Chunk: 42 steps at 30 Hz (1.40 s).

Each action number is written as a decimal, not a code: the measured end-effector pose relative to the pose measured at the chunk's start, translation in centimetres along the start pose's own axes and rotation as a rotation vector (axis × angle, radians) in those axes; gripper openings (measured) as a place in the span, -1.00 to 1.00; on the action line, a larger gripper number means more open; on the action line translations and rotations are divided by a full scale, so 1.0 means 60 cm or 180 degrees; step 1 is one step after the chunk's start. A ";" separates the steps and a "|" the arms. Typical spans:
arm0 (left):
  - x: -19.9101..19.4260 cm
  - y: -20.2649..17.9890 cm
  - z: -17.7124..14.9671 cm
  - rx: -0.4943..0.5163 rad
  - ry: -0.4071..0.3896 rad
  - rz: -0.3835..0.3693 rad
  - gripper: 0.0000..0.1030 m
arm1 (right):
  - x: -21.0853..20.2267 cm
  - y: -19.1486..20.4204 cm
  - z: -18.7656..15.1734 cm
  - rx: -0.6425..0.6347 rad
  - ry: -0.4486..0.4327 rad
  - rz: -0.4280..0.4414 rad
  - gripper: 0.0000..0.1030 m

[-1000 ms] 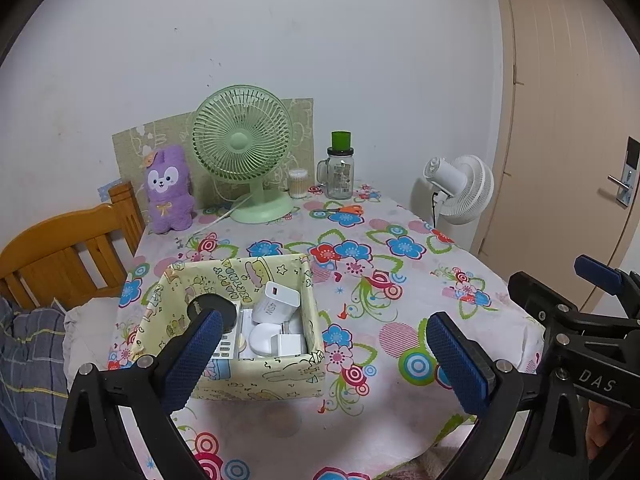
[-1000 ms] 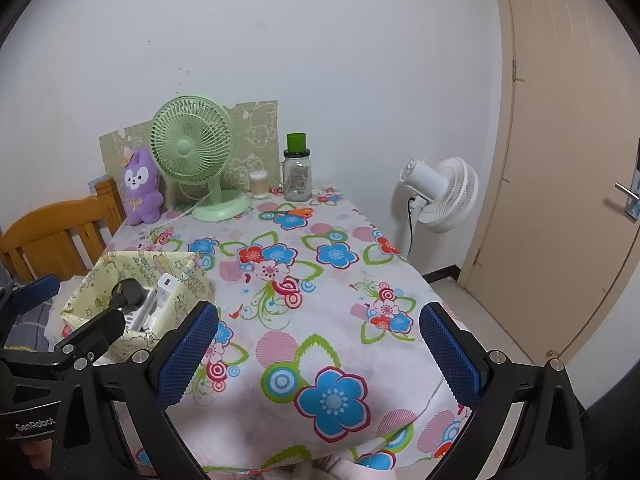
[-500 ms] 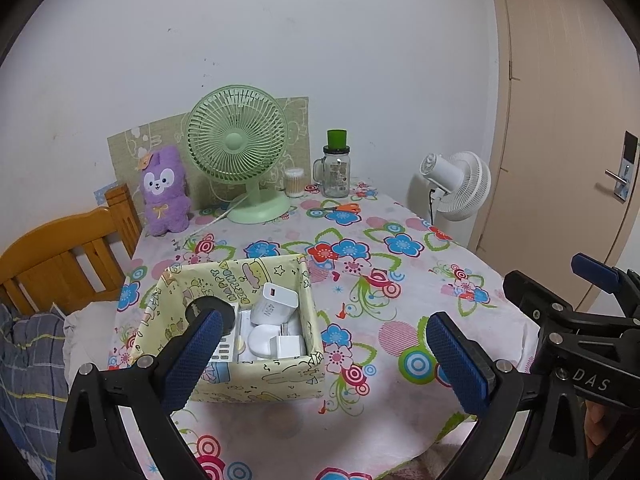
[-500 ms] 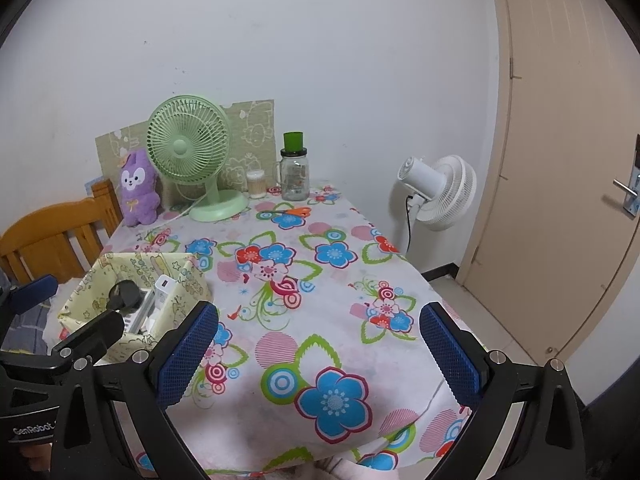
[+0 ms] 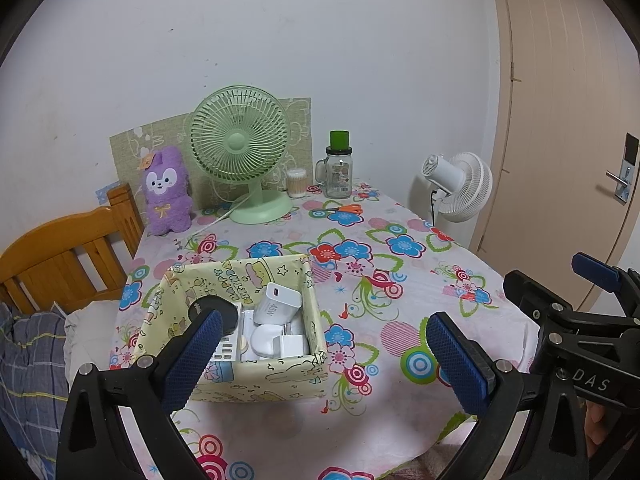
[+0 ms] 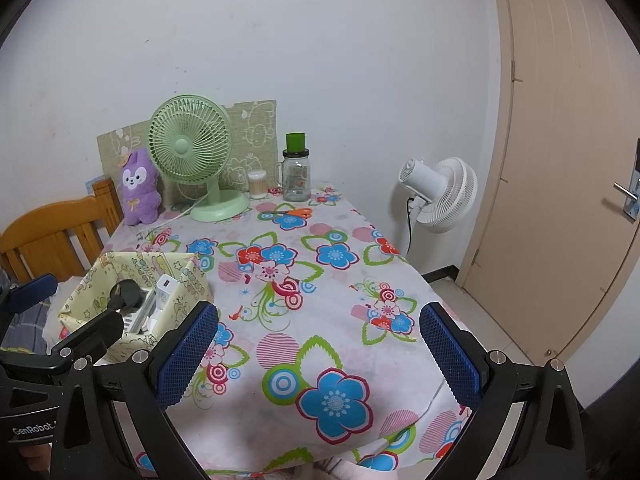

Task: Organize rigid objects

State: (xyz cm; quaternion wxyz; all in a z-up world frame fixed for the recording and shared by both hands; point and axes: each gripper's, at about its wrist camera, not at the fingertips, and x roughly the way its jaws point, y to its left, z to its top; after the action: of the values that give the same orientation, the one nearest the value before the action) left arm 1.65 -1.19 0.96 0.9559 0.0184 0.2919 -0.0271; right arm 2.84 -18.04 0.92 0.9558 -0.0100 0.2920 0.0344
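A: Where do the rigid things sit?

B: In the yellow cartoon-print storage box (image 5: 256,376), on the near left part of the floral tablecloth (image 5: 400,280). Inside it a white 45W charger (image 5: 276,304) leans against the box's right wall, with other white plugs (image 5: 276,342) below it and a black round adapter (image 5: 214,312) to its left. Packed together like that, I judge the sorting largely done; nothing loose lies on the cloth near the box

A: And the grippers?

B: The left gripper (image 5: 320,356) hangs in front of the box, blue pads spread wide, nothing between them. The right gripper (image 6: 318,354) is to the right of the box, over bare cloth, just as wide open and empty

A: Room to move?

B: Plenty to the right of the box: open cloth up to the table's edge, where it drops off toward the white floor fan (image 6: 440,194). Behind the box, well apart, stand the green desk fan (image 5: 242,152), the purple plush (image 5: 166,192), a glass jar with a green cap (image 5: 339,168) and orange scissors (image 5: 340,210). Left of the box the edge is close, with a wooden chair (image 5: 60,248) beside it, so that side is tight
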 end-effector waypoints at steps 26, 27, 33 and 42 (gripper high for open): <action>0.000 0.002 -0.004 -0.0005 0.0005 0.0014 1.00 | 0.004 0.003 -0.001 -0.0002 0.0017 0.0004 0.98; 0.000 0.003 -0.005 -0.0009 0.0006 0.0014 1.00 | 0.003 0.004 -0.001 -0.0002 0.0017 0.0002 0.98; 0.000 0.003 -0.004 -0.0008 0.0007 0.0014 1.00 | 0.004 0.003 -0.003 -0.0005 0.0019 0.0003 0.98; 0.000 0.004 -0.005 -0.0011 0.0008 0.0015 1.00 | 0.004 0.005 -0.002 -0.0011 0.0020 0.0000 0.98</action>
State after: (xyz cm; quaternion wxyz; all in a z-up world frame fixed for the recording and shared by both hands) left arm 1.51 -0.93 0.75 0.9556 0.0174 0.2931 -0.0243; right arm 2.92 -17.72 0.68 0.9548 -0.0117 0.2948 0.0349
